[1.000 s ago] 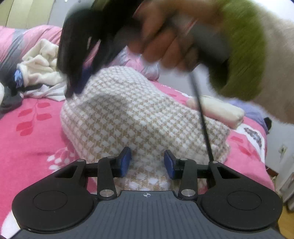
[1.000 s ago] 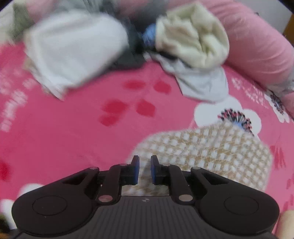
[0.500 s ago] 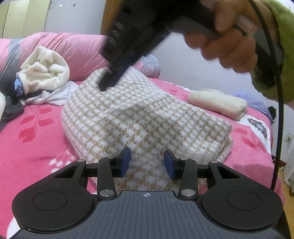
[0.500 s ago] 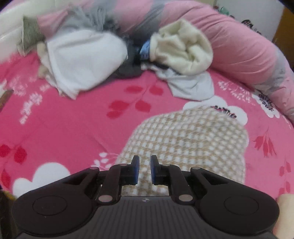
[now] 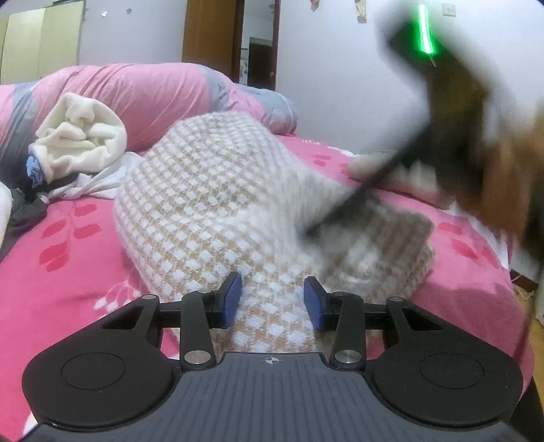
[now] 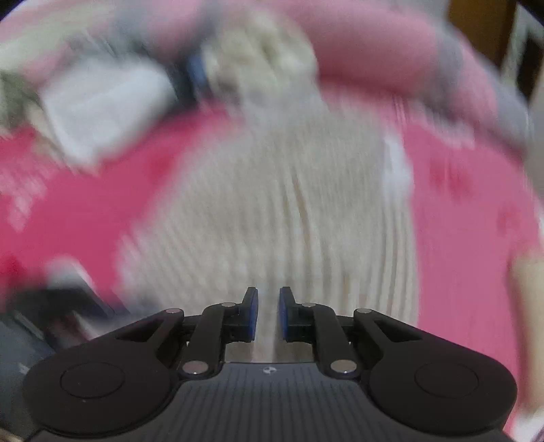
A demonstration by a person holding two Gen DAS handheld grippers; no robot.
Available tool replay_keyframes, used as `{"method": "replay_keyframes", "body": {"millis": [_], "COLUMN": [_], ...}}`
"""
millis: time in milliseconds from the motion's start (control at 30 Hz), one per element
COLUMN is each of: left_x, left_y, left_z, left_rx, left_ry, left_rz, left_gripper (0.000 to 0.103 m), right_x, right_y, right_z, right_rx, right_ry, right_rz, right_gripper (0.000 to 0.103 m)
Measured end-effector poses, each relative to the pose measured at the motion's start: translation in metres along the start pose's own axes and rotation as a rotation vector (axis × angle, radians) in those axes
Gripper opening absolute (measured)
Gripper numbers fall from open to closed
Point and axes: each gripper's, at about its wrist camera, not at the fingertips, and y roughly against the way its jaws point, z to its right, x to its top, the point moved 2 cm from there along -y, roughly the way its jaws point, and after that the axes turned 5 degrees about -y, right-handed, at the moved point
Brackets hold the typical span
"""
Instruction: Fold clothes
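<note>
Checked beige-and-white garment [image 5: 210, 204] heaped on pink bed [image 5: 68, 258], left gripper [image 5: 272, 299] fingers spread open over its near edge, right gripper [image 6: 268, 312] fingers narrowly parted, grip on fabric indeterminate, view motion-blurred, cream bundle [image 5: 81, 136] behind.

Soft, even indoor light fills both views, with no hard shadows. The left wrist view is sharp on its left side and centre, but a dark shape [image 5: 452, 112] at the upper right is smeared by motion, with a bright green streak [image 5: 425, 29] glaring at the top. The right wrist view is heavily motion-blurred throughout; only the gripper body near the lens stays crisp. Fisheye curvature bends both edges, corners dark.
</note>
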Motion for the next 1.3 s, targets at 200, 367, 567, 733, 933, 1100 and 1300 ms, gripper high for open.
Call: {"method": "replay_keyframes", "body": {"millis": [200, 367, 567, 733, 933, 1100, 1300], "left_x": [0.012, 0.042, 0.089, 0.116, 0.116, 0.106, 0.104], "left_y": [0.009, 0.025, -0.024, -0.073, -0.117, -0.129, -0.130], "left_z": [-0.002, -0.008, -0.028, -0.047, -0.057, -0.052, -0.061], "left_rx": [0.000, -0.015, 0.086, 0.126, 0.108, 0.084, 0.042], "left_ry": [-0.019, -0.048, -0.104, -0.128, -0.139, -0.152, -0.088], "left_rz": [-0.005, 0.040, 0.010, -0.022, -0.054, -0.041, -0.030], "left_gripper": [0.040, 0.042, 0.042, 0.042, 0.045, 0.047, 0.047], "right_x": [-0.044, -0.098, -0.118, -0.135, -0.124, -0.113, -0.091], "right_y": [0.036, 0.056, 0.079, 0.100, 0.093, 0.085, 0.070], "right_z": [0.008, 0.033, 0.052, 0.068, 0.077, 0.084, 0.088], "right_rx": [0.051, 0.136, 0.169, 0.196, 0.216, 0.232, 0.219], "right_ry": [-0.229, -0.437, -0.471, -0.499, -0.509, -0.517, -0.476], "right_rz": [0.236, 0.334, 0.431, 0.512, 0.540, 0.559, 0.538], "right_gripper": [0.015, 0.017, 0.027, 0.034, 0.035, 0.036, 0.036]}}
